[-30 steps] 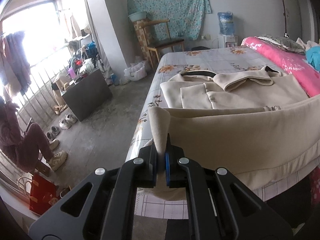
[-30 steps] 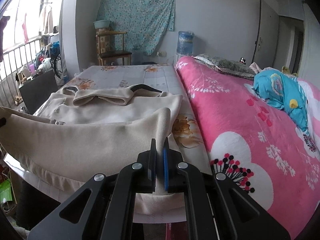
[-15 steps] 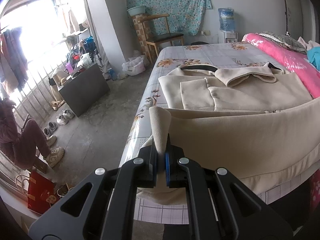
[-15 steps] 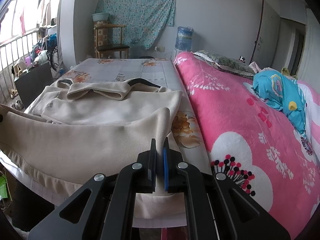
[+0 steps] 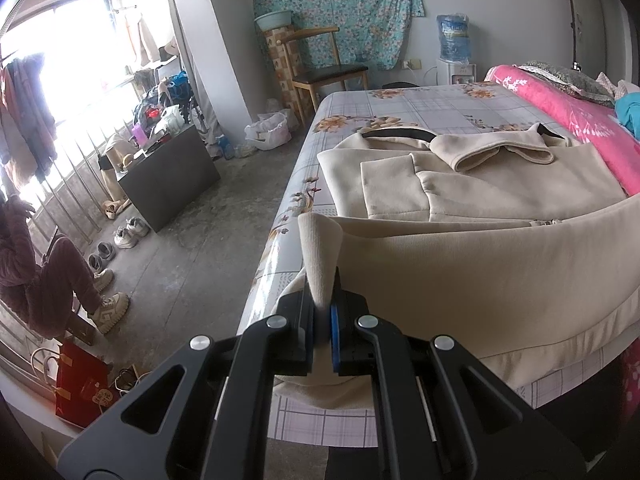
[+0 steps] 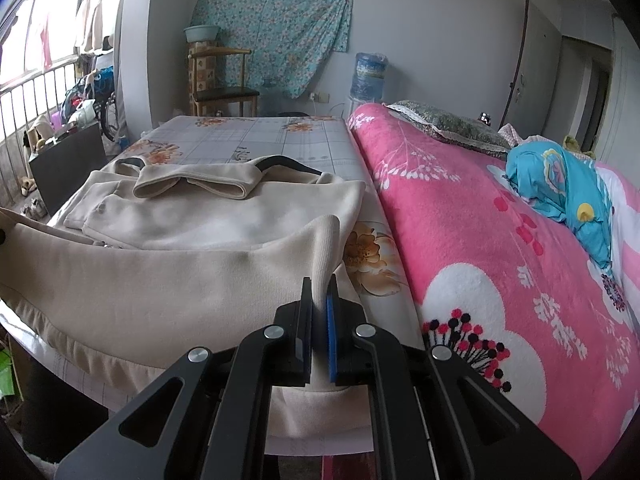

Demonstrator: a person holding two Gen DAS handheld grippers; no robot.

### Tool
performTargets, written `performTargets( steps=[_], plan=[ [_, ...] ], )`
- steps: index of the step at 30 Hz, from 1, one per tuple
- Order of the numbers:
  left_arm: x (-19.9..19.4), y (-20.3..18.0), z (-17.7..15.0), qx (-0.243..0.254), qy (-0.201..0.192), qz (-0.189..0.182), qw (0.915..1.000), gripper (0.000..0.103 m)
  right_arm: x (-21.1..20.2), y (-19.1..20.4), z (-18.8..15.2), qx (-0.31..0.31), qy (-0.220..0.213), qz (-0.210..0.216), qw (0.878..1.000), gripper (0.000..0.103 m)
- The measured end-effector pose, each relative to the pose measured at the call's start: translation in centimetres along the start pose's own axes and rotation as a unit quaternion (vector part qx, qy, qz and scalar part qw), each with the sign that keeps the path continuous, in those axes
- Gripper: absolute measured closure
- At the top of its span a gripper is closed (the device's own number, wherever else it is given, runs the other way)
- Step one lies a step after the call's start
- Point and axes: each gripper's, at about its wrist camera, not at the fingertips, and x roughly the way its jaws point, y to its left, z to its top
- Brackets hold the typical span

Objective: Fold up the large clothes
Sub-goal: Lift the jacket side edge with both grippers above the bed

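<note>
While both tools pinch the near hem, the scene reads as follows.

Garment: a large beige jacket [image 5: 500,196] lies on the bed, collar end away from the cameras, a sleeve [image 5: 492,152] folded across its upper part.
Near hem: lifted off the bed and stretched as a ribbed band [image 6: 152,292] between the two tools, hanging over the flat part of the jacket.
Left tool [image 5: 322,304]: clamped on the hem's left corner, the cloth standing up in a fold between the pads, one of which is blue.
Right tool [image 6: 319,304]: clamped on the hem's right corner, the cloth pinched the same way.
Bed [image 5: 432,104]: covered with a grey checked sheet printed with orange flowers; the jacket sits on its near half.
Pink blanket [image 6: 480,240]: a flowered fleece just beside the jacket on the right, with a blue quilt [image 6: 568,184] bunched on it farther back.
Wooden chair [image 5: 324,64]: stands beyond the bed's far end, under a teal floral cloth [image 6: 276,28] hung on the wall.
Water dispenser [image 5: 454,52]: against the far wall, near the bed's far corner.
Person [image 5: 36,264]: seated at the left by the window bars, shoes [image 5: 116,244] lined up on the concrete floor nearby.
</note>
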Motion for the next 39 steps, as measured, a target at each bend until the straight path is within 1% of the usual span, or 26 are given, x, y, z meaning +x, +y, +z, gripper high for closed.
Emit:
performTargets(
  steps=[21, 24, 27, 31, 34, 36, 39],
  plan=[
    [-0.1, 0.0, 0.0, 0.000, -0.004, -0.001, 1.0000, 0.097, 0.0, 0.0, 0.0, -0.001, 0.001, 0.000, 1.000, 0.097],
    [-1.3, 0.7, -0.1, -0.014, -0.032, -0.018, 0.9992, 0.097, -0.1, 0.0, 0.0, 0.000, -0.001, -0.001, 1.000, 0.097],
    [-3.3, 2.1, 0.4, -0.035, -0.067, -0.045, 0.9961, 0.097, -0.7, 0.0, 0.4, 0.004, -0.014, 0.000, 1.000, 0.097],
    [-4.9, 3.4, 2.4, -0.049, -0.099, -0.073, 0.9913, 0.097, -1.9, -0.3, 1.5, 0.009, -0.040, -0.002, 0.999, 0.097],
    [-5.3, 4.3, 4.8, -0.056, -0.117, -0.091, 0.9874, 0.097, -2.5, -0.8, 3.4, 0.016, -0.064, 0.000, 0.998, 0.097],
    [-5.0, 4.7, 6.7, -0.056, -0.127, -0.099, 0.9854, 0.097, -2.4, -1.3, 5.4, 0.020, -0.081, 0.004, 0.996, 0.097],
    [-3.2, 5.1, 10.2, -0.054, -0.132, -0.103, 0.9844, 0.097, -1.0, -1.5, 8.7, 0.012, -0.099, 0.006, 0.995, 0.097]
  ],
)
